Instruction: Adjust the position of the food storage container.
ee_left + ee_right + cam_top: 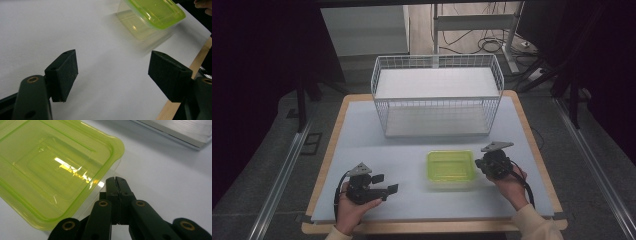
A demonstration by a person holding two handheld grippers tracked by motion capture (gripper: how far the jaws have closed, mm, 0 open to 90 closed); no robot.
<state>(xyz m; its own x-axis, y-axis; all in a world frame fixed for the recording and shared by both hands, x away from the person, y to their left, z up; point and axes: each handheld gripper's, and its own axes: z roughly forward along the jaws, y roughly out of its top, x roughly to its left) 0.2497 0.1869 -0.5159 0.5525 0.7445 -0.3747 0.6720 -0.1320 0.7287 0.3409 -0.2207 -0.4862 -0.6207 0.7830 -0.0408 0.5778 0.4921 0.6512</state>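
Observation:
A clear plastic container with a yellow-green lid [451,167] [152,15] [55,170] sits on the table's front right part. My right gripper [482,165] [116,180] is shut, its jaws pressed together with nothing between them, tips right beside the lid's right rim. My left gripper [384,182] [112,72] rests low at the front left, open wide over bare table, pointing toward the container, which lies well ahead of its jaws. A hand holds each gripper.
A white wire basket [437,98] stands at the back middle of the pale grey table top [362,140], empty inside. The table's wooden edge [197,62] runs close to the left gripper's right jaw. Table legs and cables lie on the floor behind.

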